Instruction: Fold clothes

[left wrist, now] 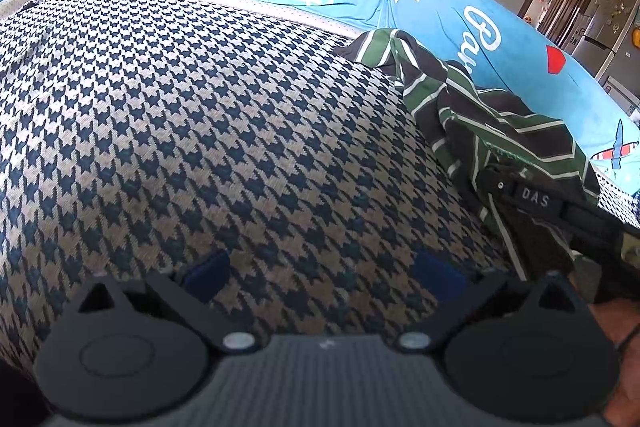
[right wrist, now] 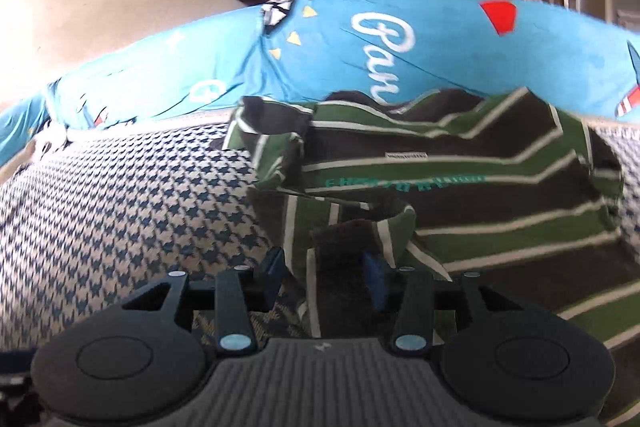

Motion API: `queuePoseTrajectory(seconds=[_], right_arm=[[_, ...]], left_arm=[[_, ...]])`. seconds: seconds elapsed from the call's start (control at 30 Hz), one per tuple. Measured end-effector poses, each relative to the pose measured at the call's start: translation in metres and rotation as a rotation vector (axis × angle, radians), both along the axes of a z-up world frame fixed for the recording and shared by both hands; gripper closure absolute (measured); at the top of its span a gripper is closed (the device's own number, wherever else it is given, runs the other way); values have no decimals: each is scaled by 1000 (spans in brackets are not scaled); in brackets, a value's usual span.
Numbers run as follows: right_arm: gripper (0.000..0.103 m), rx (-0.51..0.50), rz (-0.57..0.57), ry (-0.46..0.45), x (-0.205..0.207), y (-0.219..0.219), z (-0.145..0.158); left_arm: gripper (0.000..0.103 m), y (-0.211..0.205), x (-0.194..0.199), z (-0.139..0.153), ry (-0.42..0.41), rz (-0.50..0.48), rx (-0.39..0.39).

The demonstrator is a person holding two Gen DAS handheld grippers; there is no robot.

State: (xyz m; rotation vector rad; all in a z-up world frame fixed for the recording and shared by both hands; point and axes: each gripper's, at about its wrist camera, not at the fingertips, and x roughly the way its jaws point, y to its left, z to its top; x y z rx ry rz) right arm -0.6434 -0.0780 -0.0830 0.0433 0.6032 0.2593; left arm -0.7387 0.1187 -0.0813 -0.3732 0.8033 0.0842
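Striped shirt point(right wrist: 460, 187), green and dark, lies crumpled on the houndstooth cover point(left wrist: 200, 107), directly ahead of the right gripper point(right wrist: 326, 275), whose jaws stand apart around a fabric fold. Judged soft, light; take at an edge. Left gripper point(left wrist: 324, 273) open, empty. Legible: "DAS"; blue sheet point(right wrist: 440, 39) reads "Pan".

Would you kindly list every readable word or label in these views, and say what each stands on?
"DAS": on the right gripper, seen from the left wrist.
"Pan", cut off: white script on the blue cover.
Teal lettering on the striped shirt: too blurred to read.
Small white tag on the shirt: too small to read.
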Motion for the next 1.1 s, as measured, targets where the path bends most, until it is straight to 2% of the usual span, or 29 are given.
queuePoseTrajectory(seconds=[0.2, 0.6, 0.67, 0.83, 0.93, 1.0, 1.1], right_arm=[[60, 27, -46, 15, 8, -3, -6], [65, 56, -65, 15, 1, -13, -6], [71, 57, -74, 14, 1, -16, -6], [76, 13, -77, -3, 0, -12, -8], [76, -8, -69, -8, 0, -9, -9], [70, 5, -63, -3, 0, -9, -9], [73, -14, -64, -11, 0, -7, -11]], left_arm=[[0, -3, 1, -1, 3, -11, 0], [0, 0, 1, 0, 0, -17, -21], [0, 0, 1, 0, 0, -17, -21], [0, -1, 1, 0, 1, -17, -17], [0, -1, 1, 0, 1, -22, -15], [0, -2, 1, 0, 1, -26, -12], [0, -1, 1, 0, 1, -30, -10]])
